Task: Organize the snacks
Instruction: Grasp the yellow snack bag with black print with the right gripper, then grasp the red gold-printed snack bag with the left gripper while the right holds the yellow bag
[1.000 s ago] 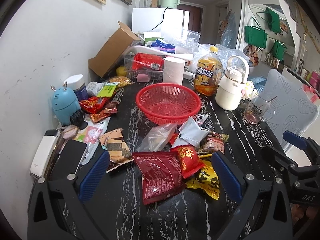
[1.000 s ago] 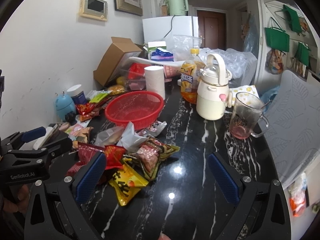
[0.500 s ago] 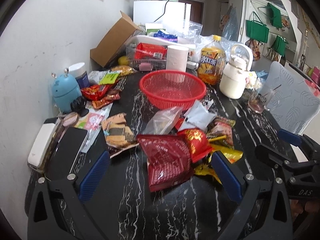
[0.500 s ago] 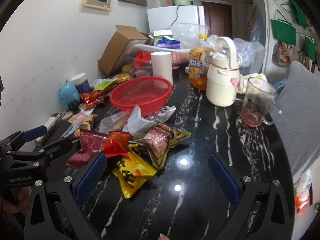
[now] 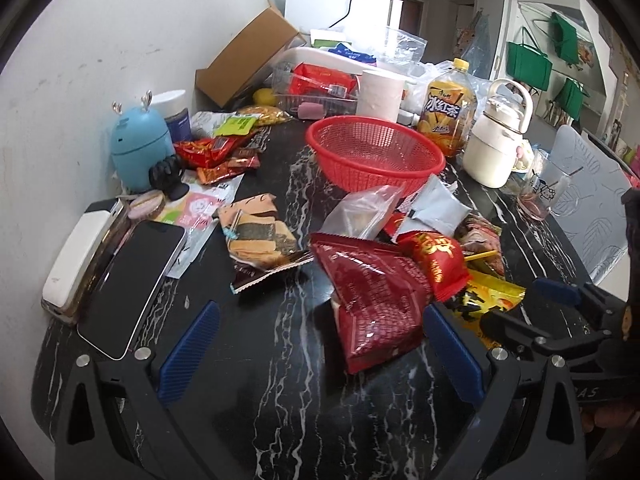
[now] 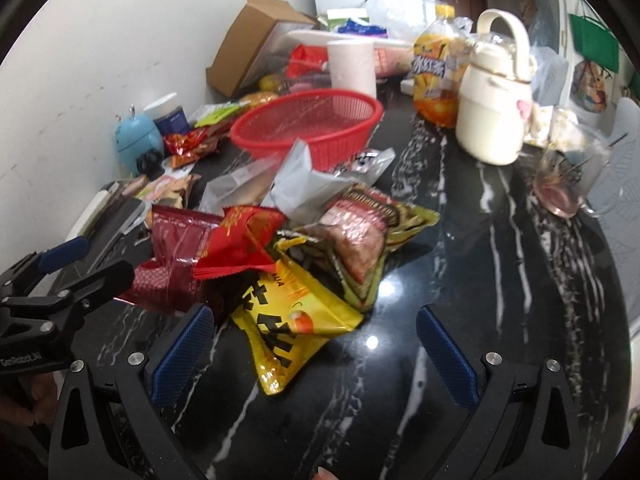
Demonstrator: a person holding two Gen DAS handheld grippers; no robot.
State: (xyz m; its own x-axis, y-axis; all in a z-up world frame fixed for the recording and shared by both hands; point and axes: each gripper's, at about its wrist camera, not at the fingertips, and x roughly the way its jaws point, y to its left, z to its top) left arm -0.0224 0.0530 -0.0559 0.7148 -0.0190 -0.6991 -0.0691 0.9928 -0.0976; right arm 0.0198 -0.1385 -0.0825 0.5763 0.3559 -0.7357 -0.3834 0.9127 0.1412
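Both grippers, left gripper [image 5: 316, 344] and right gripper [image 6: 312, 344], were spread wide and empty over the snack pile [image 5: 400, 272] (near the red basket [image 5: 376, 156]), so pinching one bag's edge seemed best

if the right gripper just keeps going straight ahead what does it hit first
Most likely the yellow snack packet: it lies between the open fingers of the right gripper, nearest the camera. Beyond it sits the brown and green packet. Depth is hard to judge through the fisheye.
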